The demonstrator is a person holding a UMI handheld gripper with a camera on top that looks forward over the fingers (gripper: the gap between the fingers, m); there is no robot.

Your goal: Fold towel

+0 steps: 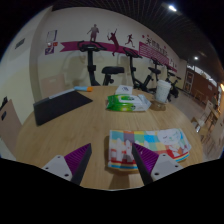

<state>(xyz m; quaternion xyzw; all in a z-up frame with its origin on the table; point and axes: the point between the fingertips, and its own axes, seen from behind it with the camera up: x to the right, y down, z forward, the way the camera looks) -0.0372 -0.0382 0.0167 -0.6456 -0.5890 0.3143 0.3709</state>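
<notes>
On the pale wooden worktop (pixel 70 135), just ahead of my tool (pixel 112 165), lies the multicoloured printed cloth towel (pixel 148 147), spread mostly flat, its near edge reaching between and slightly right of the fingers. The tool is open wide and holds nothing; both purple-padded fingers (pixel 72 160) hang above the worktop with the towel's near edge between them.

Beyond the towel I note a green-and-white plastic packet (pixel 127 101), a white cup-like container (pixel 162 90) behind it, and a dark flat rectangular mat (pixel 60 105) off to the left. Exercise bikes (pixel 120 72) stand further back against the wall.

My judgement: the step in hand is the approach to a first grasp. To do it well I lower the tool onto one near corner, not the middle of the edge, pinch a single layer cleanly, then lift only enough to carry it over to the far edge. Gathering a bunch of cloth risks a crooked fold.
</notes>
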